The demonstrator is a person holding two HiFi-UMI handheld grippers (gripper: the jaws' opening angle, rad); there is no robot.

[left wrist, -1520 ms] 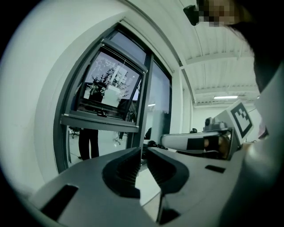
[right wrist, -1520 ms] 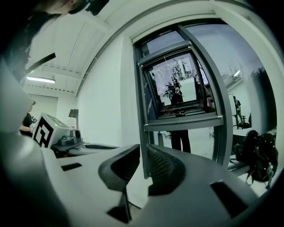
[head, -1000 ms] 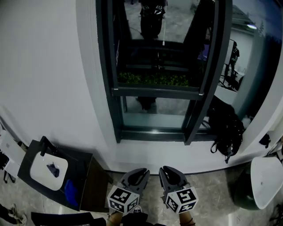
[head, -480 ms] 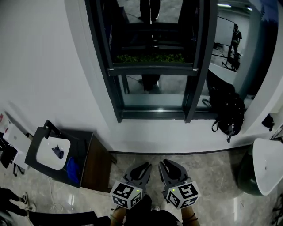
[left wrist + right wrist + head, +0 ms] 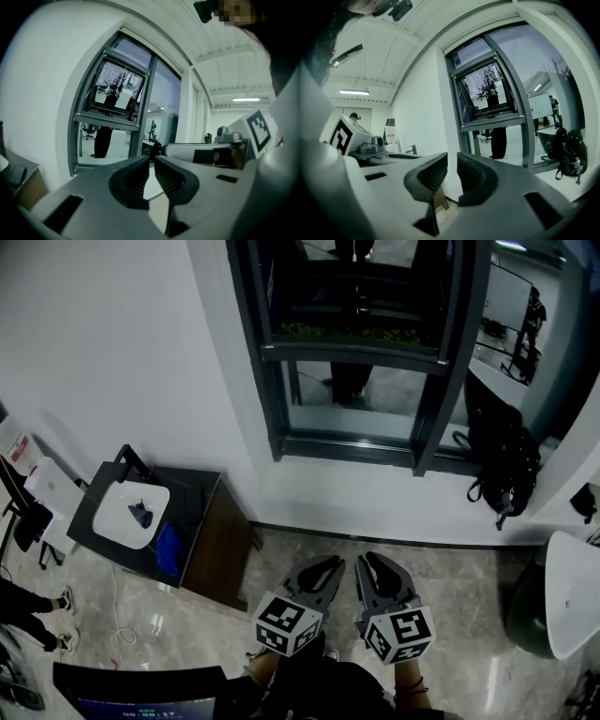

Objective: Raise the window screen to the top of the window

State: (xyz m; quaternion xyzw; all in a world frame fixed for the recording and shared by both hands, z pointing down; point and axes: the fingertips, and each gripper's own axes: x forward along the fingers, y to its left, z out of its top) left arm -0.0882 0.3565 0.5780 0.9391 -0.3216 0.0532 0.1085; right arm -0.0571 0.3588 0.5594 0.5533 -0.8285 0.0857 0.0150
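where the window stands: window (image 5: 361, 352) with a dark frame, set in the white wall (image 5: 122, 343), well ahead of both grippers and above them
window screen: somewhere inside that frame; i cannot tell mesh from glass in any view
crossbar (image 5: 352, 351): spans the frame partway up, level, with a lower pane beneath it
left gripper (image 5: 330, 563): low over the floor (image 5: 450, 587), pointing toward the wall; well apart from the window
left fingers (image 5: 133, 176): drawn together, tips meeting, nothing between them; the window shows beyond them to the left in the left gripper view
right gripper (image 5: 368, 561): just beside the left one, also aimed at the wall
right fingers (image 5: 476, 176): close together with only a thin slit, nothing held; the window rises beyond and to the right of them in the right gripper view
marker cubes: one on each gripper, near the bottom edge of the head view
cabinet (image 5: 202, 535): dark, left of the grippers against the wall, carrying a white basin (image 5: 131, 512)
backpack (image 5: 506, 460): black, below the window's right side, against the wall
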